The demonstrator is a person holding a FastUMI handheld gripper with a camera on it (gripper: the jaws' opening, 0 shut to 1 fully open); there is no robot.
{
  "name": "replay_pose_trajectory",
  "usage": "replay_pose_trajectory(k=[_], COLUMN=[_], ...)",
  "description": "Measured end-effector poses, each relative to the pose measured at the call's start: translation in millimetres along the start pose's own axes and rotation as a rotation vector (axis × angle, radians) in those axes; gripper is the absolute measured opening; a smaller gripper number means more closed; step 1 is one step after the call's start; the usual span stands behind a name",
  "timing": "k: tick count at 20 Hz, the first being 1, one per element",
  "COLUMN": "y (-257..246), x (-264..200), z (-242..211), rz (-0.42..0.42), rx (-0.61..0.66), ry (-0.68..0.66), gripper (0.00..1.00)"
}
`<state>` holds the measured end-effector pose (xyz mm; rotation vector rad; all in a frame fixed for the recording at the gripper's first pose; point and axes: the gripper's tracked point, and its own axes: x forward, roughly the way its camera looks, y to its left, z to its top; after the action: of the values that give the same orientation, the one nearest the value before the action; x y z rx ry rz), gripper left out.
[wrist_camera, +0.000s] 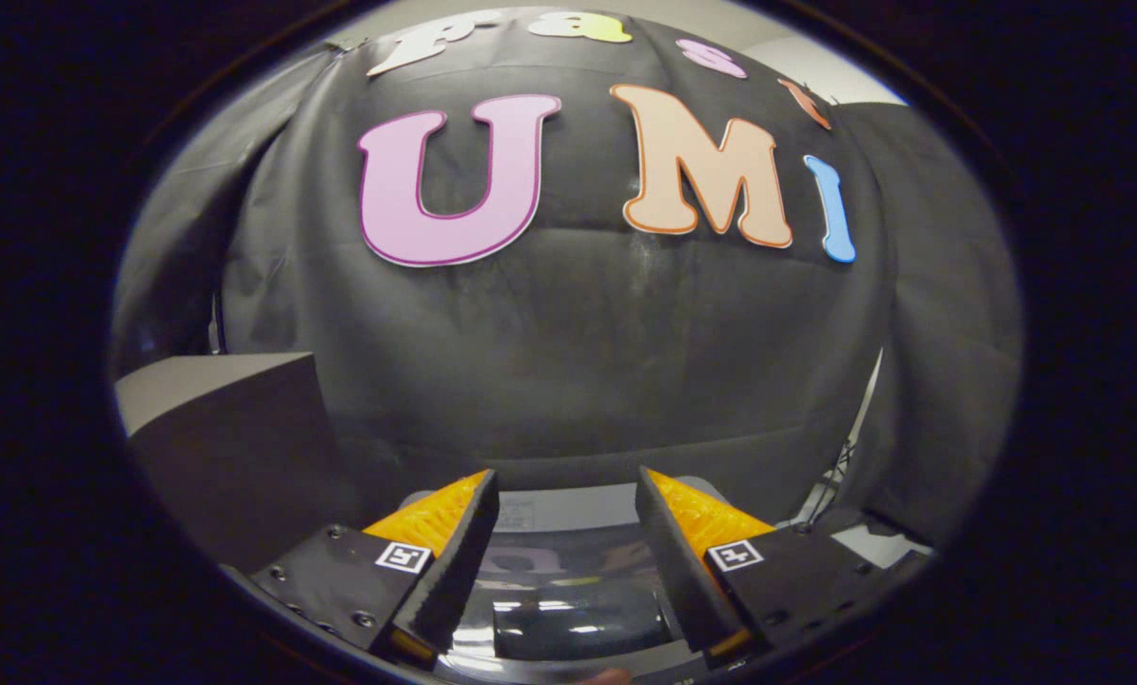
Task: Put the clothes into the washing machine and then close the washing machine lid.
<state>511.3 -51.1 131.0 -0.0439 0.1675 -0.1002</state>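
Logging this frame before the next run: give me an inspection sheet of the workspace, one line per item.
Surface: glossy dark top of the washing machine lies below and between the tongs' fingers, with a pale grey panel at its far edge.
Job's things: the washing machine as above; whether its lid is open or closed cannot be told; clothes: nothing seen.
Clutter: a grey box-shaped block stands to one side of the machine.
Grippers: the tongs are open, orange-and-black fingers spread apart, nothing between them.
Cables: thin dark cables hang beside the machine, against the cloth.
Surroundings: black cloth booth wall straight ahead, beyond the fingers.
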Motion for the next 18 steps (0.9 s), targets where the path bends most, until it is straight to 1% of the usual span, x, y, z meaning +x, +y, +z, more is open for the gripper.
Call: replay_pose_trajectory(k=[3,11,16,18], y=[3.5,0.4,0.9,-2.9], x=[-2.5,-18.6,-23.7,-36.0], z=[-2.0,-20.8,-25.6,-30.3], rz=[0.004,0.018,-0.002,-0.003], rx=[0.001,-0.067,-0.007,0.010], ry=[0.006,0.067,0.044,0.035], gripper=[0.90,0.90,0.92,0.92])
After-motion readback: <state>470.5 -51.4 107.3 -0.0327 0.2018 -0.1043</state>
